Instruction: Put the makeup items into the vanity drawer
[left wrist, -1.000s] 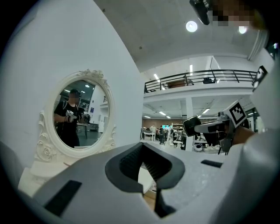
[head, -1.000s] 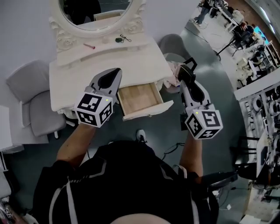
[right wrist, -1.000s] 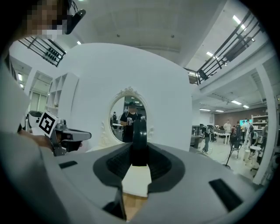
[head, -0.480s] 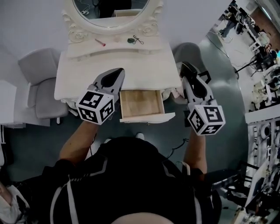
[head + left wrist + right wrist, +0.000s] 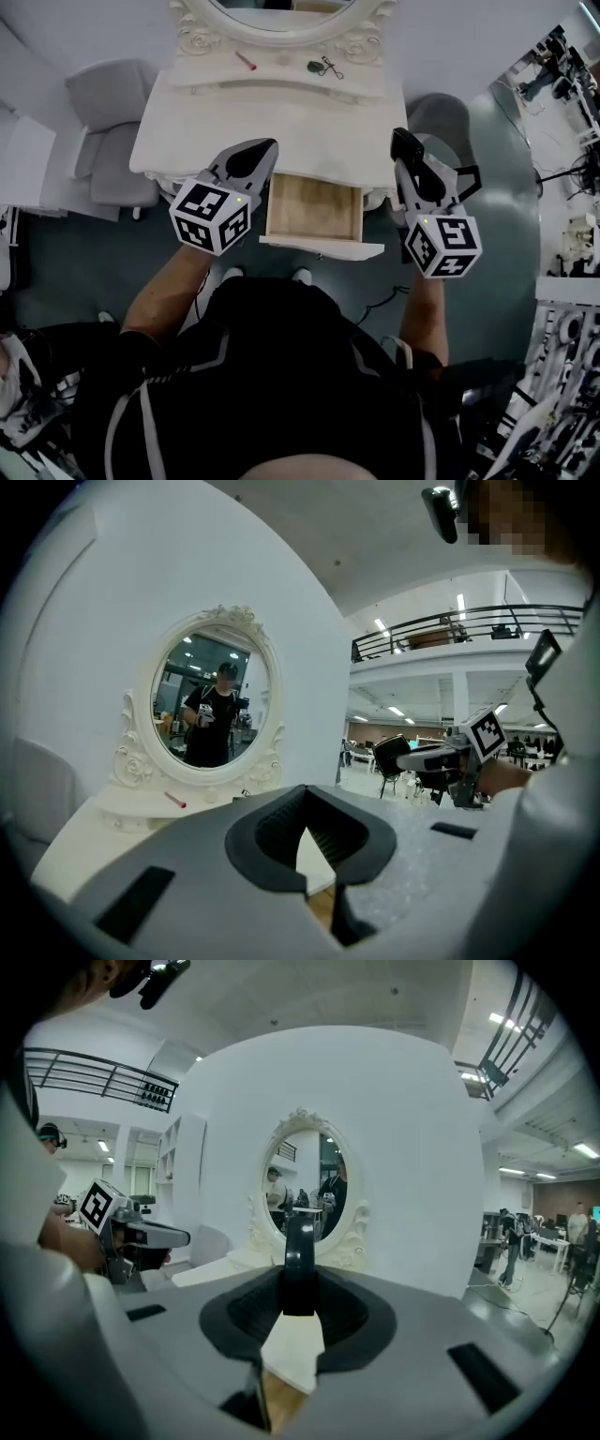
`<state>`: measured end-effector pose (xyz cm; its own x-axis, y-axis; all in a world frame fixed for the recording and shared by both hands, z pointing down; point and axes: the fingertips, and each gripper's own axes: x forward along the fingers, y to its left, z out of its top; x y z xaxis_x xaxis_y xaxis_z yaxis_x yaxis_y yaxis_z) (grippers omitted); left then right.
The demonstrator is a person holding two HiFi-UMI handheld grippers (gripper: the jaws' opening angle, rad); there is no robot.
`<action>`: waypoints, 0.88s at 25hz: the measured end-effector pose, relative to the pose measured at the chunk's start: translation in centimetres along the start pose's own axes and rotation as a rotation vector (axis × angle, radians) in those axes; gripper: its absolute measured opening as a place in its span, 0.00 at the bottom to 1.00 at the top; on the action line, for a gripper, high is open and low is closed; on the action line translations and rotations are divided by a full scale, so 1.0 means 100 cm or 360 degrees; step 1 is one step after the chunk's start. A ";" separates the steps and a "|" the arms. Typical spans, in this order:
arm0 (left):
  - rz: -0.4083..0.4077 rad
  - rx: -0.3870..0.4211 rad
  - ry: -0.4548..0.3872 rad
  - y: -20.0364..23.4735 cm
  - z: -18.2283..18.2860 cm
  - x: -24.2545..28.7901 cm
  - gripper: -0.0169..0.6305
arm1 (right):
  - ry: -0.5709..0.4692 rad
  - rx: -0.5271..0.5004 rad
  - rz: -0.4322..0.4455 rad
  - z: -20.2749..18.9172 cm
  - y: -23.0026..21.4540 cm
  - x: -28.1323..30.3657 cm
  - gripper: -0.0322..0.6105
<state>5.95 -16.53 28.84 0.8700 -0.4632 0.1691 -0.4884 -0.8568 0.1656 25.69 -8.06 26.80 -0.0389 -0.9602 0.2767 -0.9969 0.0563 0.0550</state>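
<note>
The white vanity point(image 5: 281, 122) has its wooden drawer point(image 5: 314, 211) pulled out, and the part of it I see holds nothing. On the shelf under the mirror lie a thin red stick point(image 5: 246, 61) and a dark eyelash curler point(image 5: 323, 67). My right gripper point(image 5: 409, 161) hovers over the drawer's right side, shut on a black round compact point(image 5: 298, 1255) held edge-on. My left gripper point(image 5: 262, 150) hangs over the drawer's left side, jaws together with nothing between them. The left gripper view shows the red stick point(image 5: 174, 801) by the mirror base.
An oval mirror point(image 5: 211, 700) with a carved white frame stands at the back of the vanity. A grey chair point(image 5: 112, 141) sits to its left and another grey chair point(image 5: 441, 117) to its right. Desks and cables fill the room's right edge.
The head view has swung so the vanity and drawer now sit squarer and more central. Both grippers keep about the same stance beside the open drawer, the right still gripping the compact.
</note>
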 end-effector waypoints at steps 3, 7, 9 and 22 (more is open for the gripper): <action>0.0060 -0.0007 0.0037 0.003 -0.011 0.001 0.03 | 0.0055 -0.0031 0.0082 -0.018 0.001 0.015 0.20; 0.0102 -0.0019 0.0068 0.004 -0.026 0.002 0.03 | 0.0127 -0.0049 0.0175 -0.046 0.003 0.034 0.20; 0.0125 -0.0015 0.0075 0.006 -0.033 0.001 0.03 | 0.0168 -0.0069 0.0223 -0.062 0.006 0.045 0.20; 0.0240 0.0017 0.0162 0.015 -0.094 -0.006 0.03 | 0.0475 -0.0260 0.0548 -0.170 0.051 0.103 0.20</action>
<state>4.05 -15.42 38.14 0.7754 -0.5617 0.2886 -0.6114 -0.7820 0.1209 21.34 -13.06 46.23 -0.3198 -0.7591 0.5670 -0.9047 0.4225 0.0554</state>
